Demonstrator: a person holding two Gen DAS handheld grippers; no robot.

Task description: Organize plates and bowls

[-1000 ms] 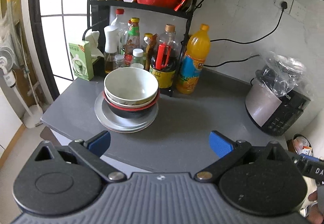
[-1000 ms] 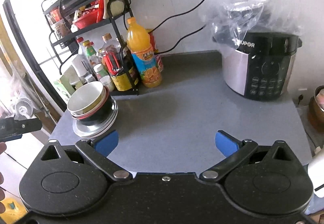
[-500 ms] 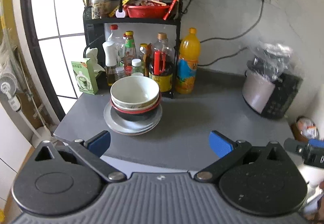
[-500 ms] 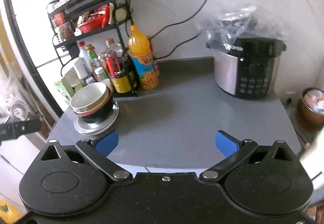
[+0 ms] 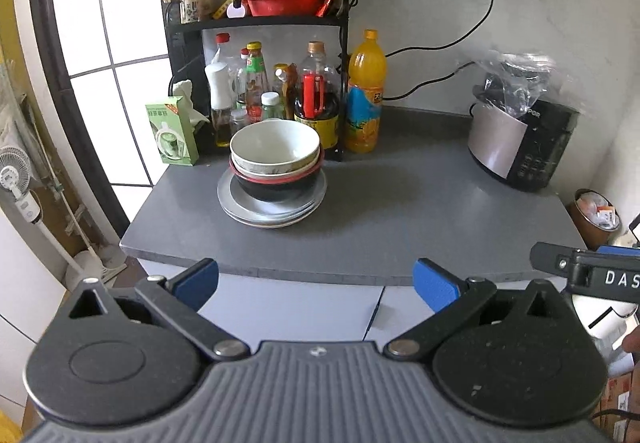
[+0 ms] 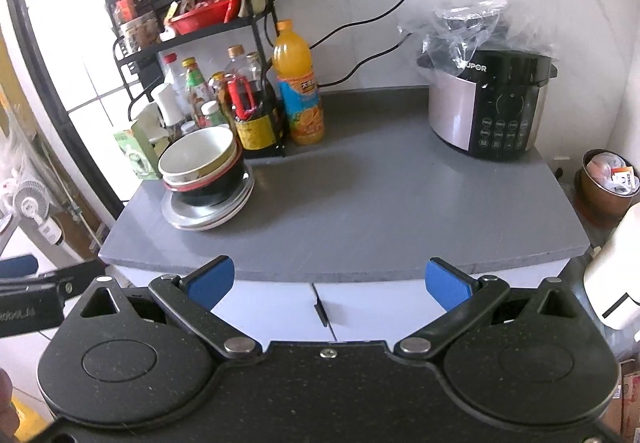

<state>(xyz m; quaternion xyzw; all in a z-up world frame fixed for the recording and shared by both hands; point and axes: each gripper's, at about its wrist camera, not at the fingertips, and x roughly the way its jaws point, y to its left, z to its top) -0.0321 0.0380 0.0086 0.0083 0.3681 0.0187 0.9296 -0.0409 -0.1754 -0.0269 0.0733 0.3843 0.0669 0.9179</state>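
- Two hand-held grippers you are holding: the left hand-held gripper (image 5: 316, 285) and right hand-held gripper (image 6: 328, 283) are both gaping wide, gripping nothing.
- Nested bowls (image 5: 275, 151) are sitting on stacked plates (image 5: 272, 215) at eleven o'clock on the surface (image 5: 400, 211).

Nested bowls (image 5: 275, 159) — white over black — sit upright on stacked grey plates (image 5: 272, 209).

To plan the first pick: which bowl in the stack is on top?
The white bowl; it sits open above the red-rimmed black bowl and plates.
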